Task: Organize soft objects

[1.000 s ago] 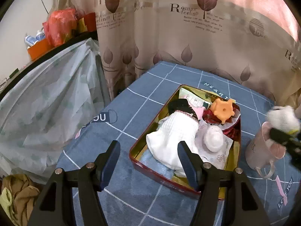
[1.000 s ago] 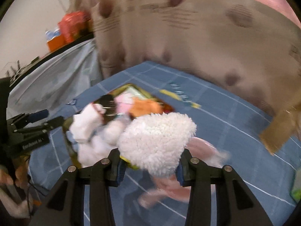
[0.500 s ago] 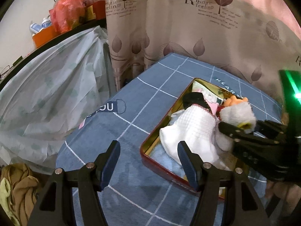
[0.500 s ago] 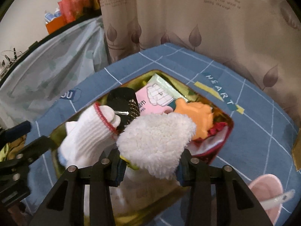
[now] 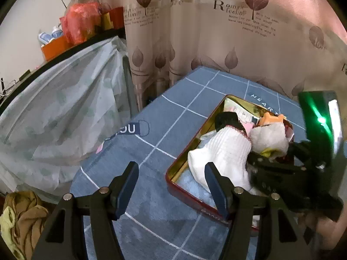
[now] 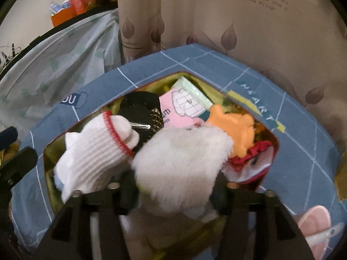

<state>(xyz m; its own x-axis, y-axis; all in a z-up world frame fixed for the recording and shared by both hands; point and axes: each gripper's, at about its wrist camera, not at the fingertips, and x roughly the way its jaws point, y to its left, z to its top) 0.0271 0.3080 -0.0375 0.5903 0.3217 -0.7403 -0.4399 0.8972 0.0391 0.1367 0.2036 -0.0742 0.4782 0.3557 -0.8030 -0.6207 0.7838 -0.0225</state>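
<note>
Blue checked cloth (image 5: 173, 117) covers the table in the left wrist view, and a red-rimmed tin tray (image 5: 180, 186) with a gold inside sits on it to the right. The left gripper (image 5: 171, 186) hangs over the cloth at the tray's near left corner, its fingers spread wide with nothing between them. A white knit glove (image 5: 219, 151) lies in the near part of the tray, and just right of it sits the fluffy white toy (image 5: 270, 137), with the black right gripper (image 5: 269, 155) reaching in from the right beside it. A leaf-print curtain (image 5: 216, 32) hangs behind the table; a pale plastic sheet (image 5: 60, 112) drapes to the left.

From the right wrist view, the fluffy white toy fills the space between the right gripper's fingers over the near middle of the tray. Those jaws have just been opening, and the blur hides whether the pads still press the fleece. Left of the toy lies the knit glove, red-trimmed at the cuff; farther back are a black mesh piece (image 6: 141, 108), a pink packet (image 6: 180, 112) and an orange soft toy (image 6: 234, 125). A pink cup (image 6: 314, 223) stands at the near right, outside the tray.
</note>
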